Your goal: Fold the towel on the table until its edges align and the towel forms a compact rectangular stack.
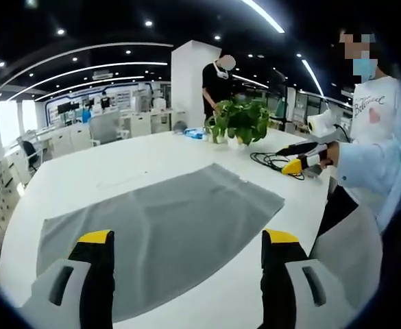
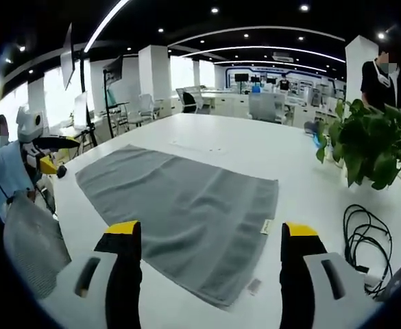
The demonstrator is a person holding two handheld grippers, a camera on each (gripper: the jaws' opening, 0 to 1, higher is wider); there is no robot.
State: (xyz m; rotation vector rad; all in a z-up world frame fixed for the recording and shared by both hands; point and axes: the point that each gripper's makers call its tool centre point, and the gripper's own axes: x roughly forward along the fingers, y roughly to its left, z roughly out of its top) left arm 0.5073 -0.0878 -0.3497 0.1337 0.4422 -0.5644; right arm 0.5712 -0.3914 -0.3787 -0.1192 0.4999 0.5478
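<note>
In the left gripper view, the left tool [image 1: 186,240] is held with its yellow-tipped jaws wide apart, nothing between them, above the near edge of the towel [image 1: 166,229]. The right tool [image 1: 297,163] is seen at the right of this view, gripped by a hand [image 1: 330,154]; whether its jaws stand apart cannot be told from here.

In the right gripper view, the right tool [image 2: 210,236] is likewise spread wide and grips nothing, poised over the near edge of the towel [image 2: 186,205]. The left tool [image 2: 46,163] is seen at the left edge, held off the worktop [image 2: 241,147].

The grey towel is laid flat and unfolded on the white worktop [image 1: 118,168], with a small label [image 2: 266,227] at one edge.

Beyond the towel, a potted plant [image 2: 368,140] is set on the worktop, and a coiled black cable [image 2: 365,236] lies beside it. In the left gripper view the plant [image 1: 241,120] and cable [image 1: 272,163] are seen past the towel's far corner.

A person [image 1: 217,82] is seen behind the plant. A wide office with desks and chairs is seen in the background.
</note>
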